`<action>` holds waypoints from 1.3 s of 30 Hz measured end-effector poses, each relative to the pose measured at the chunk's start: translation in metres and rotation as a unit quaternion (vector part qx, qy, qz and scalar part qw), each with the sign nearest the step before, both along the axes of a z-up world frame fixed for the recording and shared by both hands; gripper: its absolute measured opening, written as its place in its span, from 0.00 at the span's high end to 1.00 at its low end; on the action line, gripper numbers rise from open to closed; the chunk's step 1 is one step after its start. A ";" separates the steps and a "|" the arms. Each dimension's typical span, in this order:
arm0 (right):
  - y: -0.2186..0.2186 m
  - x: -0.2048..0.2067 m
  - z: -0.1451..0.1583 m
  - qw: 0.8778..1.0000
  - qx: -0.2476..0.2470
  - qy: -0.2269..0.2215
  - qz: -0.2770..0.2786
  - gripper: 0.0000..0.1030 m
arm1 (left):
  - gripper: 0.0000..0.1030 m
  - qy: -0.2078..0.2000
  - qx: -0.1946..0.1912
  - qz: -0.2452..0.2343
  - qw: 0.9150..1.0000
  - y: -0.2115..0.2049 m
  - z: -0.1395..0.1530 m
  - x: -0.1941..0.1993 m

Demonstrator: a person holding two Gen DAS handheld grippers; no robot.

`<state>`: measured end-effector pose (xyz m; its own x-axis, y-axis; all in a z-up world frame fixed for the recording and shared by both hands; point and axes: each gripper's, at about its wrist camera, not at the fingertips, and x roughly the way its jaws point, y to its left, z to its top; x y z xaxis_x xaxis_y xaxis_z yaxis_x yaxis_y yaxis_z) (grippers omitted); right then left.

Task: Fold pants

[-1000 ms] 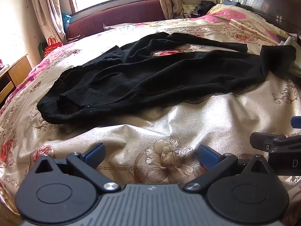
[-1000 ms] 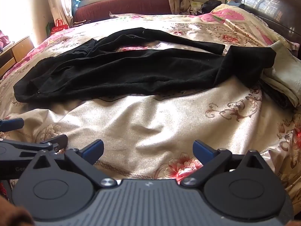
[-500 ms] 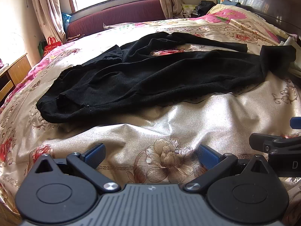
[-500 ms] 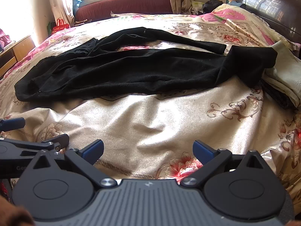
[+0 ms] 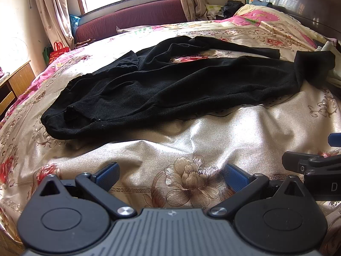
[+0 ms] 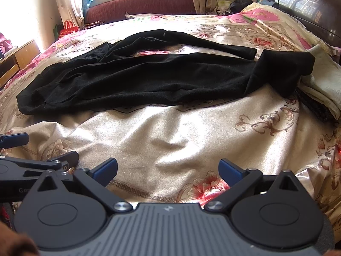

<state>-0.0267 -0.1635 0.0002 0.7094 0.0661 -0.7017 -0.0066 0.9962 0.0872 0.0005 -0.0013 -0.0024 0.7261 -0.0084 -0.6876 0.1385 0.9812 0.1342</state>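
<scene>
on the bed (image 5: pixel 213 132) | black pants (image 5: pixel 181 85) spread out, unfolded, long axis left-right, waistband left, leg ends right | both tongs short of it, side by side | left gripper (image 5: pixel 171 177) wide open, empty, nearer waistband | right gripper (image 6: pixel 168 170) wide open, empty, nearer leg ends
</scene>
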 end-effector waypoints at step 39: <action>0.024 0.024 0.009 0.999 0.002 -0.009 0.050 0.03 | 0.00 -0.041 0.014 0.027 0.999 0.032 0.012 0.018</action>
